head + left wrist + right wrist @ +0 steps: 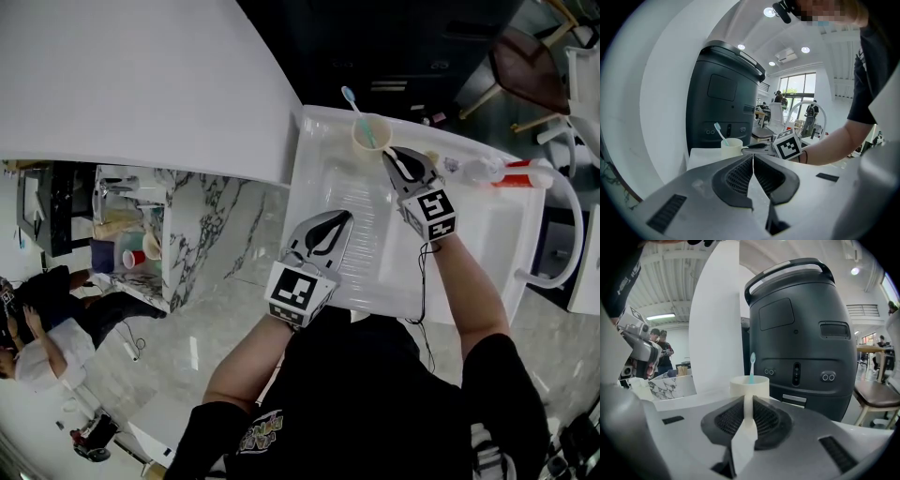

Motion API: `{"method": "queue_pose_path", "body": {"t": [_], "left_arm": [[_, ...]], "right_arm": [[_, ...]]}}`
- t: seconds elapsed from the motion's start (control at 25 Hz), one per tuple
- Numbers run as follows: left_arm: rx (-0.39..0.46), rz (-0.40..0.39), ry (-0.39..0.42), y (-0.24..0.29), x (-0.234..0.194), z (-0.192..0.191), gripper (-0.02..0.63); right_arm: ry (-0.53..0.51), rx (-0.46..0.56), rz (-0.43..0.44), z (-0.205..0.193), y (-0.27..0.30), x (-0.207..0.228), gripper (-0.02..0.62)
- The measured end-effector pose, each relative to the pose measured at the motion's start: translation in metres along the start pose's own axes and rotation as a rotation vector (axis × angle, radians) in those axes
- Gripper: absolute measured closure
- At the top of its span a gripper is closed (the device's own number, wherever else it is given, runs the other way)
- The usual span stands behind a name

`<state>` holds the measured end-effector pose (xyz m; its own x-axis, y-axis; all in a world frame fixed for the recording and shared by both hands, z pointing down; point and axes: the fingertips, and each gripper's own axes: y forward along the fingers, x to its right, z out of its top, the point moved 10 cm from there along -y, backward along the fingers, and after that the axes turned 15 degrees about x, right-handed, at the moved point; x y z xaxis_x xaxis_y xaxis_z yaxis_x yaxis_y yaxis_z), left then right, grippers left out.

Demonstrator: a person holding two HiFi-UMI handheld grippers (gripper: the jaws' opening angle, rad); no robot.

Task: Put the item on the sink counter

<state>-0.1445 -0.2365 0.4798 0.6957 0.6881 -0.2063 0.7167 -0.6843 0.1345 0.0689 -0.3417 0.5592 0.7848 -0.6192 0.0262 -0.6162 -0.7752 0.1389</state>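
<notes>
Right tool (749, 405) pinches the handle of the cup (749, 384) just ahead.

Your cup (371, 131) is at the far edge of the desk (487, 220), just beyond the sink basin (323, 178), with the toothbrush (360, 112) standing in it and leaning left. Your right gripper (391, 155) is on the cup's near right side, with the cup's handle between its jaws. Your left gripper (339, 217) hangs over the basin's near left part, well apart from the cup. A tube (514, 173) lies on the desk to the cup's right, with the faucet (568, 225) further right. Behind the desk stands a big machine (394, 47).
</notes>
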Motion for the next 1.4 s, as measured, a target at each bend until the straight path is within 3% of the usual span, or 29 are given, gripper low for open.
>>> {"method": "queue_pose_path", "body": {"t": [0.96,1.4], "left_arm": [[0.012,0.024,-0.011,-0.008,0.008,0.001,0.586],[0.039,0.042,-0.001,-0.016,0.026,0.007,0.586]], "right_arm": [[0.021,-0.029,0.02,-0.009,-0.003,0.003,0.486],[0.068,-0.06,-0.001,-0.006,-0.019,0.006,0.434]]}}
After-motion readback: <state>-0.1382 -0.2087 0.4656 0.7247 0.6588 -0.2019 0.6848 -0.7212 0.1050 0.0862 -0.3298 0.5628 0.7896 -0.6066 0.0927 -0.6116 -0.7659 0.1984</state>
